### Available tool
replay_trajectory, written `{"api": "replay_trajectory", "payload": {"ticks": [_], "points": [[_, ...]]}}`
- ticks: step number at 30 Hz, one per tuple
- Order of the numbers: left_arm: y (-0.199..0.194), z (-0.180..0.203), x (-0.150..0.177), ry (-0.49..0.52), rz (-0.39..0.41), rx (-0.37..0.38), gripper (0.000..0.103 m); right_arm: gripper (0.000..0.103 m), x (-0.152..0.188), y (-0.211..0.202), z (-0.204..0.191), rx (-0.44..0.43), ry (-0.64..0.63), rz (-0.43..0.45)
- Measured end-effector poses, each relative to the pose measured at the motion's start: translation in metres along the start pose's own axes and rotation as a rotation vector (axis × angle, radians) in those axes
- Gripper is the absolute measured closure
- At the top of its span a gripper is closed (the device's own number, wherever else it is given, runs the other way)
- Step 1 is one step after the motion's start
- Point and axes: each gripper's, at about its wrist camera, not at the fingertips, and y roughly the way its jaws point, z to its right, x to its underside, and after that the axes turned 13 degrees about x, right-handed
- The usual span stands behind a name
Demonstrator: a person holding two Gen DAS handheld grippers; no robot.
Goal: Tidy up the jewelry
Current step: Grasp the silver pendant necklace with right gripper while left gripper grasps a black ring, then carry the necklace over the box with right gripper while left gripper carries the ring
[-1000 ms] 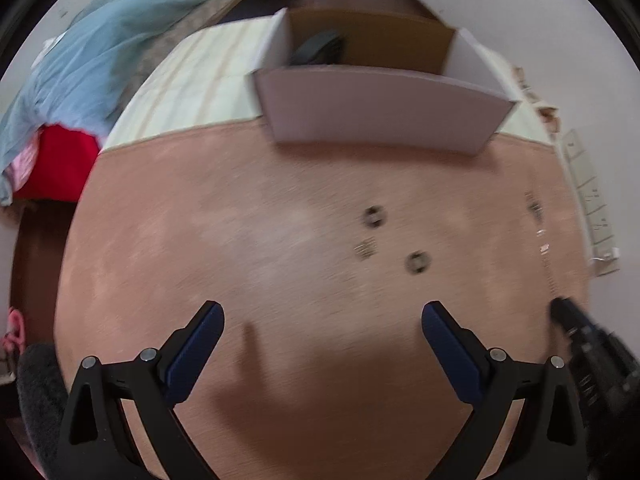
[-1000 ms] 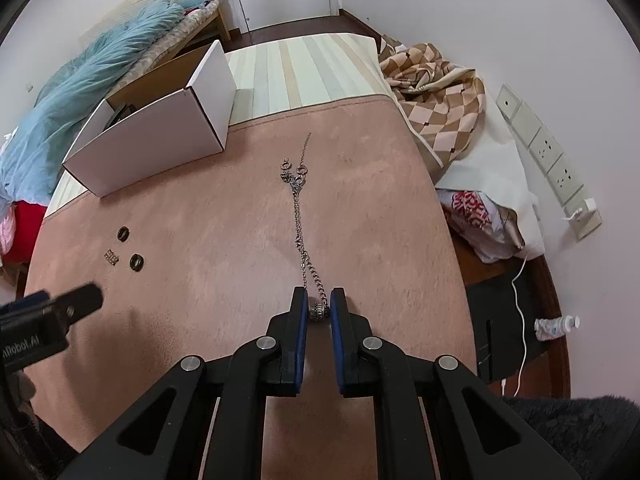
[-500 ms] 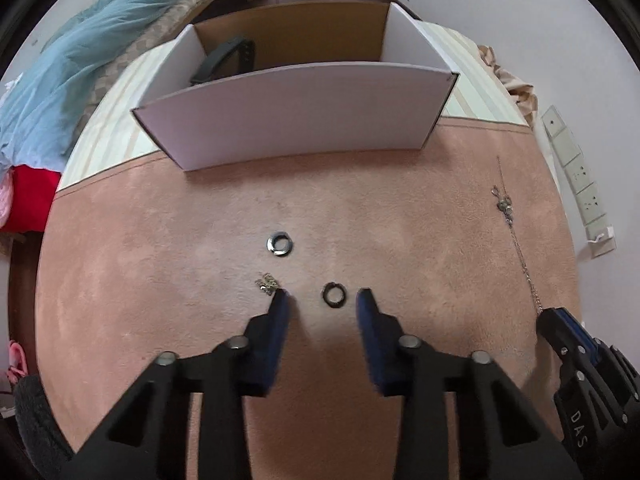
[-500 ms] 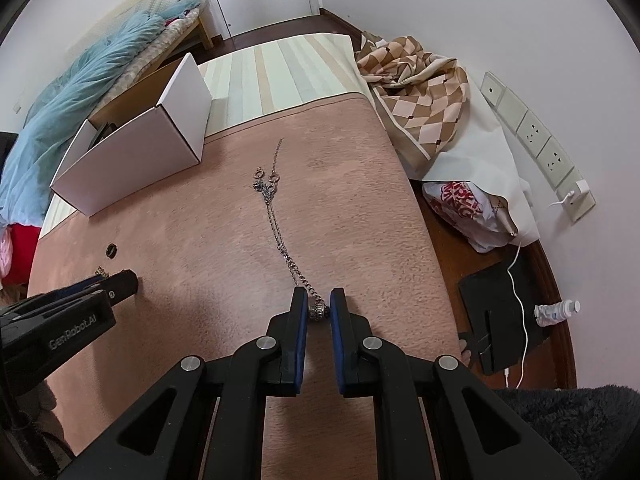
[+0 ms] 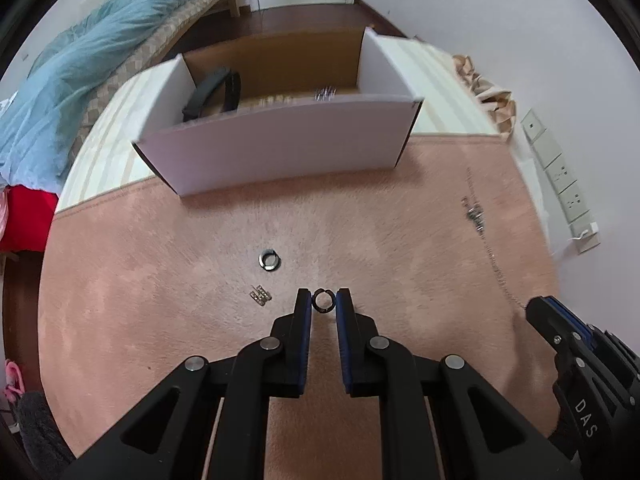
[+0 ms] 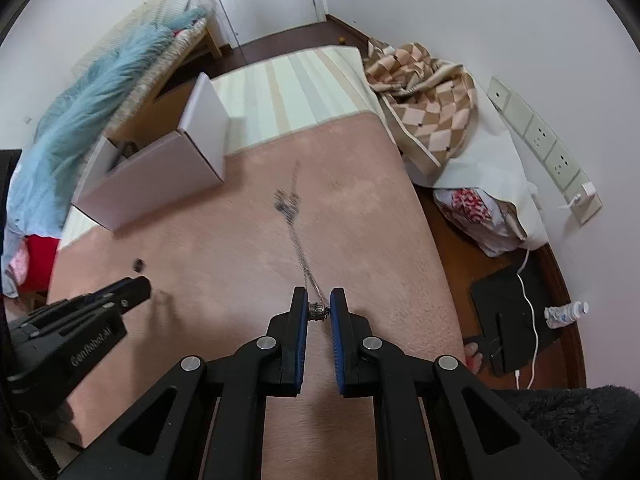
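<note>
My left gripper (image 5: 323,300) points down at the pink blanket (image 5: 160,280), its jaws closing on a small dark ring (image 5: 315,304) whose sides touch both pads. A second dark ring (image 5: 269,260) and a small gold clasp piece (image 5: 261,296) lie just left of it. My right gripper (image 6: 319,312) is shut on the beaded end of a silver chain (image 6: 294,220), which trails away across the blanket. The open white box (image 5: 280,148) stands behind, with a black strap (image 5: 212,92) and small metal pieces inside.
A blue quilt (image 5: 80,64) lies on a bed at the left. A checked blanket (image 6: 424,96) is heaped at the right, by wall sockets (image 6: 536,132). On the floor to the right are a patterned bag (image 6: 472,208), a black mat with a white cable (image 6: 516,308) and a small bottle (image 6: 566,314).
The left jaws have gone from wide apart to closed around the dark ring, and that gripper has moved toward the box. The right gripper keeps hold of the chain end.
</note>
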Motion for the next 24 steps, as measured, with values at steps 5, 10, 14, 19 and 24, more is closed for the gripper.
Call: {"api": "replay_trajectory", "payload": {"ticks": [5,10,14,19,24], "points": [[-0.036,-0.004,-0.009,0.034,0.051,0.020,0.093,0.091,-0.018,-0.030,-0.009,-0.071,-0.012,0.024],[-0.070,-0.017,-0.028,0.020,0.095,0.048,0.094,0.091,-0.044,-0.065,-0.021,-0.140,-0.026,0.064],[-0.099,-0.029,-0.051,0.021,0.132,0.067,0.094,0.091,-0.073,-0.095,-0.034,-0.211,-0.042,0.098],[-0.132,-0.048,-0.085,0.015,0.175,0.084,0.093,0.091,-0.107,-0.125,-0.054,-0.279,-0.059,0.130],[-0.142,-0.062,-0.122,0.024,0.193,0.070,0.093,0.091,-0.147,-0.134,-0.079,-0.309,-0.086,0.158]]}}
